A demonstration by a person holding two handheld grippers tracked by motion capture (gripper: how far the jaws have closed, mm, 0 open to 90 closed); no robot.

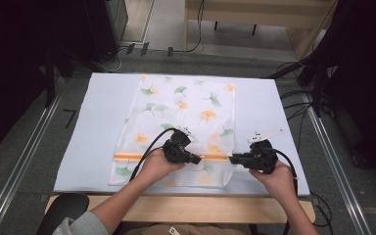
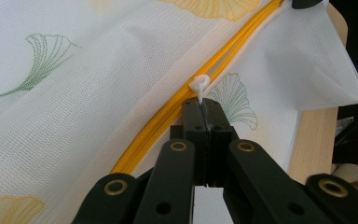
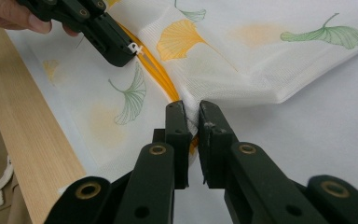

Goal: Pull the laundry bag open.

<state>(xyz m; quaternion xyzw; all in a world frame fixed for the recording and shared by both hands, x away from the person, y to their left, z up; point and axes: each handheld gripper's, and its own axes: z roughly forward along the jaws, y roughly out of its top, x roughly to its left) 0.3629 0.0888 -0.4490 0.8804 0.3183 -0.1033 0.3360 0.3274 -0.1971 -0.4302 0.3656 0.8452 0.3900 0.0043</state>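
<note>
A white mesh bag (image 1: 186, 112) printed with green and orange ginkgo leaves lies flat on the white table cover (image 1: 93, 127). An orange zipper (image 1: 132, 156) runs across the bag near its front end. My left gripper (image 1: 197, 160) is shut on the small white zipper pull (image 2: 200, 87), partway along the zipper (image 2: 168, 112). My right gripper (image 1: 231, 159) is at the bag's right edge. Its jaws are shut on the mesh at the end of the zipper (image 3: 168, 86), and the fabric (image 3: 242, 79) is lifted into a fold there. The left gripper (image 3: 128, 53) also appears in the right gripper view.
The table's wooden front edge (image 1: 176, 208) runs just behind both hands. A black chair (image 1: 63, 210) stands at the lower left. Metal rails (image 1: 24, 156) flank the table, and cables (image 1: 298, 105) lie on the floor to the right.
</note>
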